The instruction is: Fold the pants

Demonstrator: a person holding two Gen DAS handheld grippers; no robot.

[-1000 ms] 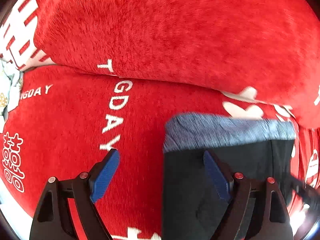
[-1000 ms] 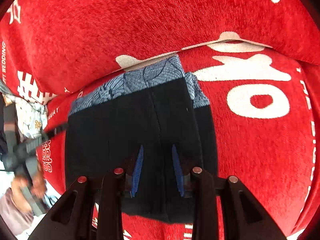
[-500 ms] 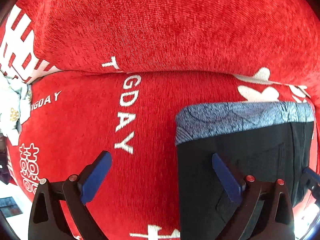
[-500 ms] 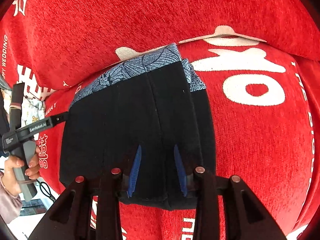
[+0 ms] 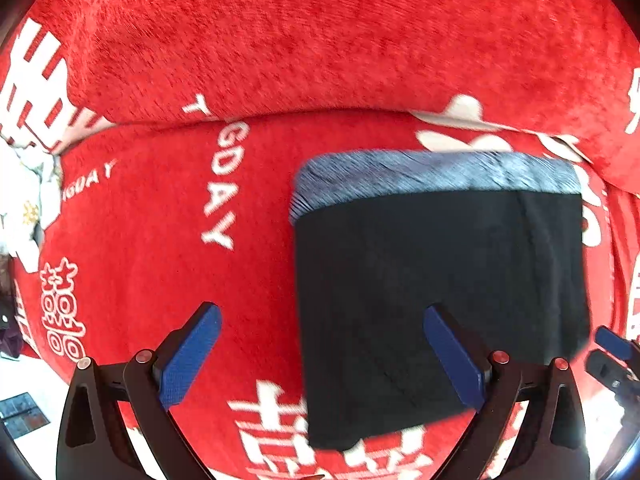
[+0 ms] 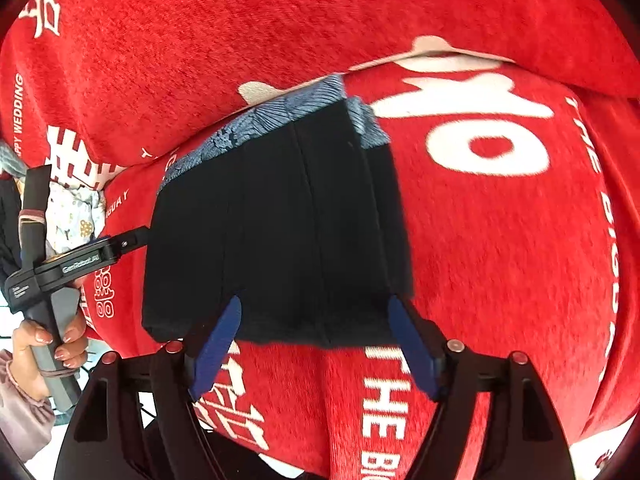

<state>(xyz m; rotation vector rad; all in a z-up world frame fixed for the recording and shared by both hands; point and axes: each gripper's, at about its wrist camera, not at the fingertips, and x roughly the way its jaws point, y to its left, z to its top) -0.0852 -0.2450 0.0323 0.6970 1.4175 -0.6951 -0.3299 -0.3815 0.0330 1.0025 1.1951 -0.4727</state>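
The black pants [image 5: 436, 280] lie folded into a compact rectangle on the red sofa seat, with a blue-grey patterned waistband [image 5: 436, 174] along the far edge. They also show in the right wrist view [image 6: 276, 232]. My left gripper [image 5: 320, 356] is open and empty, its right finger over the pants' near left part. My right gripper [image 6: 314, 344] is open and empty, just off the pants' near edge. The left gripper's body [image 6: 80, 260] shows at the left of the right wrist view, touching the fold's left edge.
The red sofa cover [image 5: 160, 240] has white lettering; its backrest [image 5: 320, 40] rises right behind the pants. A pale floral cloth [image 5: 24, 200] lies at the far left. The seat's front edge drops off just below both grippers.
My right gripper has opened and let go of the pants' near edge, pulling back slightly. My left gripper has backed away, so more of the fold shows.
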